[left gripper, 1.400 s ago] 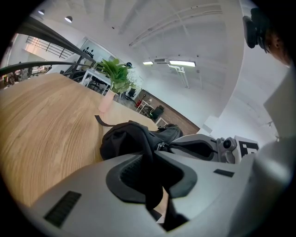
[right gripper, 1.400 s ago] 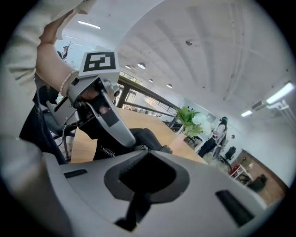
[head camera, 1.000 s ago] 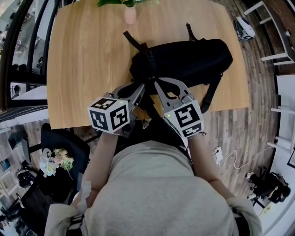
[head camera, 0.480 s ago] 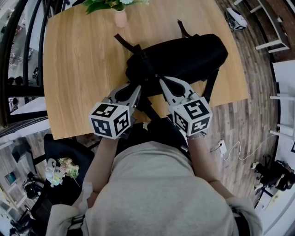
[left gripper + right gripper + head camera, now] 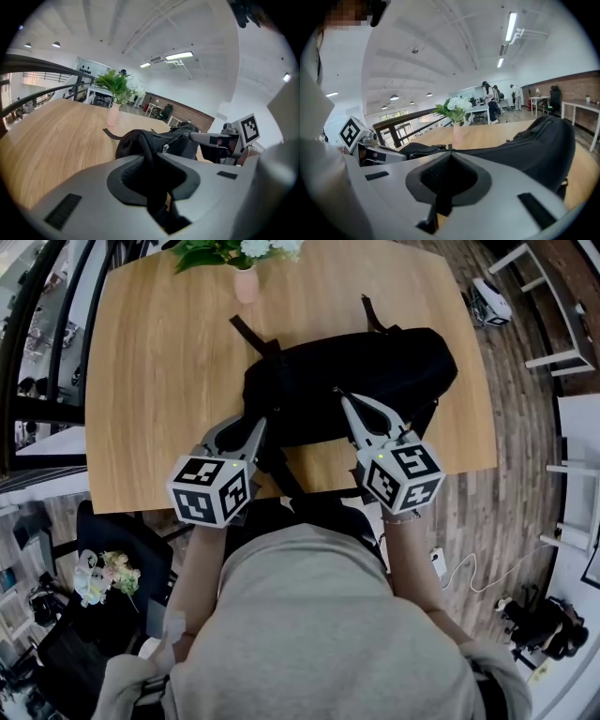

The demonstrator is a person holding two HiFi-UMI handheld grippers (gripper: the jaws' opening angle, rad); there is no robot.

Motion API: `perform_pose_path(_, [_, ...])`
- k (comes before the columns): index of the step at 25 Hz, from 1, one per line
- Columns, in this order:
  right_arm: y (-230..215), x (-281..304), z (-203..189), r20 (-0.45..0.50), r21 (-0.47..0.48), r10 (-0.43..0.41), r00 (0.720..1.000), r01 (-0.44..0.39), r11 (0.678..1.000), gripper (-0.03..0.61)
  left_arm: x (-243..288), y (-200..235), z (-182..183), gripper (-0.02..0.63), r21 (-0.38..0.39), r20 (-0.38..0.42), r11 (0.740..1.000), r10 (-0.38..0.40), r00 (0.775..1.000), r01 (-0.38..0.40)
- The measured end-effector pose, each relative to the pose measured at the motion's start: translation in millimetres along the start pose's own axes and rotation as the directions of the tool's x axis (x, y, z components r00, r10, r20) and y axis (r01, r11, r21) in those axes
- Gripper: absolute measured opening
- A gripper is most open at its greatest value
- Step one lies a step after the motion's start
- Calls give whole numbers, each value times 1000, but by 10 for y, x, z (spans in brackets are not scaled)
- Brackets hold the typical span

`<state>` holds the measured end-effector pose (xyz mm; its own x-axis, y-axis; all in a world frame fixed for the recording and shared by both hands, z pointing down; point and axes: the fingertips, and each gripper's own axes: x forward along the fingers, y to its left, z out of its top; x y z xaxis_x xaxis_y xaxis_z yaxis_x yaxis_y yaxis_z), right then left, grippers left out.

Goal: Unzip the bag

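bag [image 5: 375,371]: black, lying on the wooden table [image 5: 159,362], with its long axis running across the person from left to right and the right end a little farther away.
left tongs [image 5: 253,427]: at the bag's left end, closed partway on a black strap [image 5: 146,140] that runs from the bag down between the two jaws. this looks like the anchoring hold.
right tongs [image 5: 345,401]: jaws brought fully together, tips on the near long side of the bag about midway along it. a zipper pull may be pinched between them, but it is too small to tell.
key relation: most of the bag's length lies to the right of the right tongs, along the same line as the long axis. the zip probably has to be drawn rightward, away from the left tongs.
nearer hand: the right tongs sit on the seam itself, while the left tongs are off at the end, so the pull is the right hand's job.
likely risk: if the strap slips, the whole bag would slide right instead of opening.
vase [image 5: 246,282]: pink, with greenery, at the far edge of the table and well apart from the bag.
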<state>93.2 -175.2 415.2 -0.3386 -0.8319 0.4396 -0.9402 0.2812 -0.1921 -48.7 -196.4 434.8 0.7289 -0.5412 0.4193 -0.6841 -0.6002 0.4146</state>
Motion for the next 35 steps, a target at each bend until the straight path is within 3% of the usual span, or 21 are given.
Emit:
perform_pose_path(11, [-563,-171,120,14,31,94,995,-95,995,9,-27,27,2,73,-30,45,973,232,972,-230])
perform_pose_path(22, [-769,-229,179,18,49,182,983,-182,982,9,-73,-2,17,84,-92,107,915,402,910,-393])
perform_pose_path(24, [-768,-238,187,14,40,210,978,-210,977,9,-99,-8,12,94,-80,111,899,438,892,-431])
perform_pose_path(28, [-759,-236,193,9,34,254,967,-254,967,9,-216,10,61,174,-62,143,859,512,847,-508])
perform_pose_path(31, [-751,-242,208,9,27,280,960,-280,960,9,-307,-83,235,187,-4,196,841,531,825,-541])
perform_pose_path(33, [-751,-250,225,10,23,292,956,-292,956,9,-289,-244,390,189,58,236,843,510,828,-535])
perform_pose_path(35, [-740,-253,235,11,21,302,953,-302,953,9,-182,-450,508,190,126,258,854,463,848,-505])
